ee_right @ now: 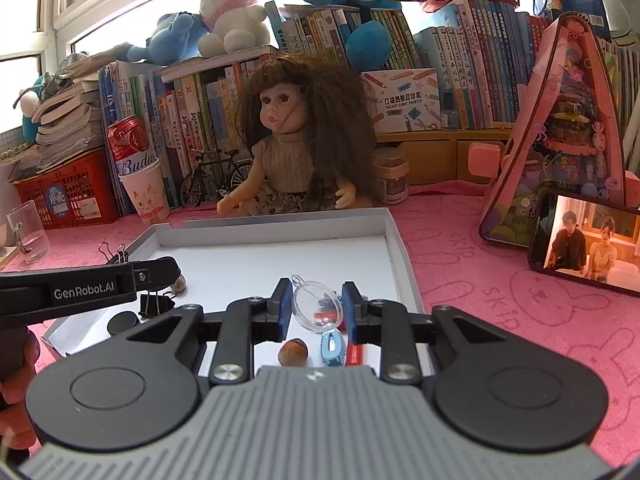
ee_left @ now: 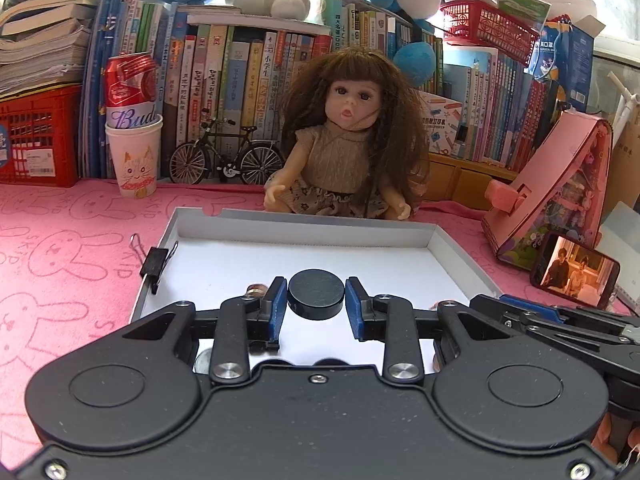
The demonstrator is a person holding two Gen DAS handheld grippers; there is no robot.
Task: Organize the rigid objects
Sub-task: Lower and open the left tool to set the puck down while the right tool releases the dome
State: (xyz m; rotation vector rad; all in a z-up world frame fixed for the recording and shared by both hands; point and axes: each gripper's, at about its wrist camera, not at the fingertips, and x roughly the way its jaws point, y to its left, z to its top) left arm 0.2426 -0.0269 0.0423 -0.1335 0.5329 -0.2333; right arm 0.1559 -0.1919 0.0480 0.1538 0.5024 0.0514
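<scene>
Over white tray (ee_left: 452,256), left claw (ee_left: 316,304) brackets black disc (ee_left: 316,294).

pink bunny-print tablecloth (ee_right: 500,304), white tray (ee_right: 394,248), doll (ee_right: 288,140), paper cup (ee_left: 134,160), phone (ee_right: 588,246), model bicycle (ee_left: 226,158)

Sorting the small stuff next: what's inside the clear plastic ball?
Through the clear plastic ball, between the right gripper's fingers, small red and blue bits show. Glare blurs them, so what they are can't be told.
</scene>
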